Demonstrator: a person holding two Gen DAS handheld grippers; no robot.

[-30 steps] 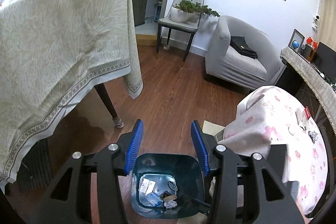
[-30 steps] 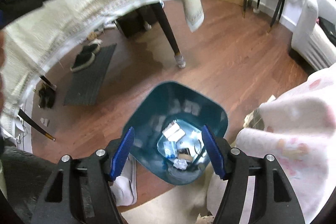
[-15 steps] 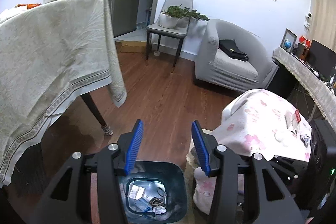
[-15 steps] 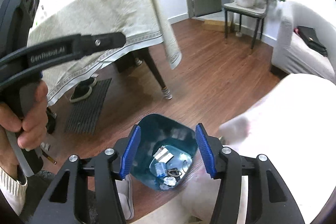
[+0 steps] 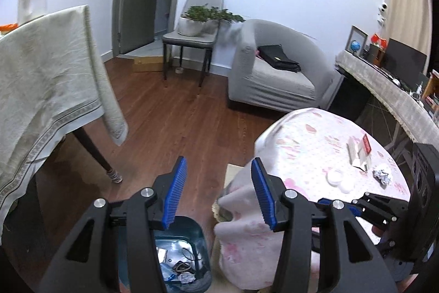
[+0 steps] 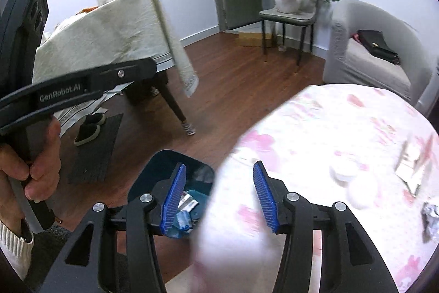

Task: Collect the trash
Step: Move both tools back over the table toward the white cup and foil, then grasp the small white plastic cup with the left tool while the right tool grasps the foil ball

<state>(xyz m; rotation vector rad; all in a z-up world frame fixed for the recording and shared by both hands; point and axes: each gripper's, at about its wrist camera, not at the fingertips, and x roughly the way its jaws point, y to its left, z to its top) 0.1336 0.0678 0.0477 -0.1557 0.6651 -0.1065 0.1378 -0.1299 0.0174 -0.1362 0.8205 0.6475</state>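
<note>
A dark teal trash bin stands on the wood floor by a round table with a pink flowered cloth; wrappers and crumpled scraps lie in the bin. On the cloth lie a crumpled foil ball, a torn paper packet and two white round pieces. My left gripper hangs open and empty above the bin's rim and the cloth's edge. My right gripper hovers between the bin and the cloth; its jaws are closing with nothing between them.
A person's hand holds the left tool at the left of the right wrist view. A large table with a beige cloth stands to the left, its leg near the bin. A grey armchair and a chair with a plant stand behind.
Both views have lifted and swung right, from straight over the bin toward the pink-clothed table. The bin has slid to the lower left. The right gripper's jaws have narrowed.
</note>
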